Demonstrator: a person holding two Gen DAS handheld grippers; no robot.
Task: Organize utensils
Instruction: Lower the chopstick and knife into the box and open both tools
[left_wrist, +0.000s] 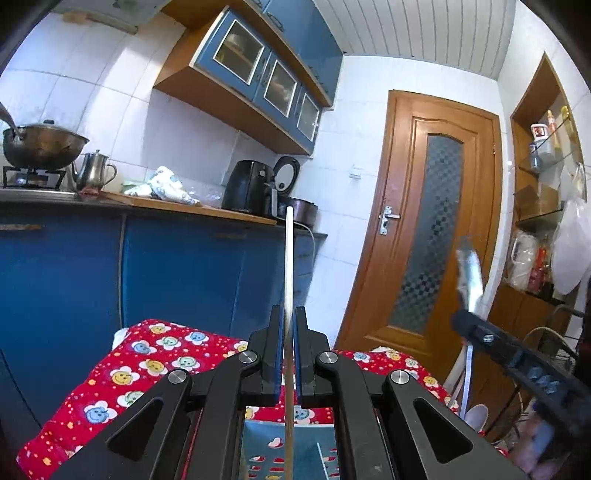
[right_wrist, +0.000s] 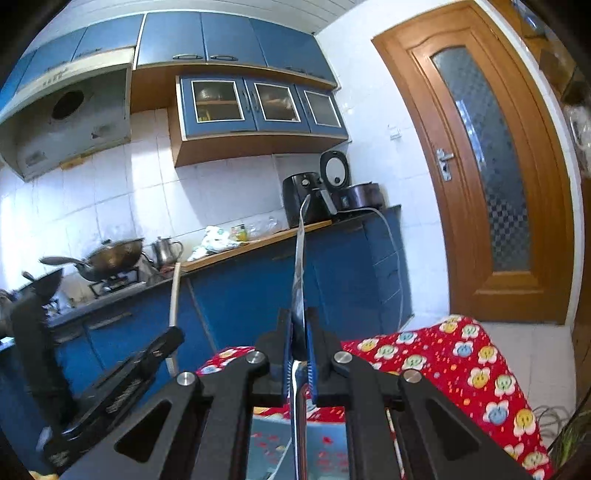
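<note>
Chopstick clamped in left gripper; lower end cut off.

Glossy metal spoon, matt pale wooden chopstick, printed red cloth, varnished wood door.

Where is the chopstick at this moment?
The pale chopstick is clamped upright in the left gripper, centre of the left wrist view, above the red tablecloth.

Low table draped in a red cloth printed with smiley-face flowers, cloth reaching the far corner. Directly on it: a blue tray with red-and-white heart print, partly hidden; tray contents unclear.
</note>
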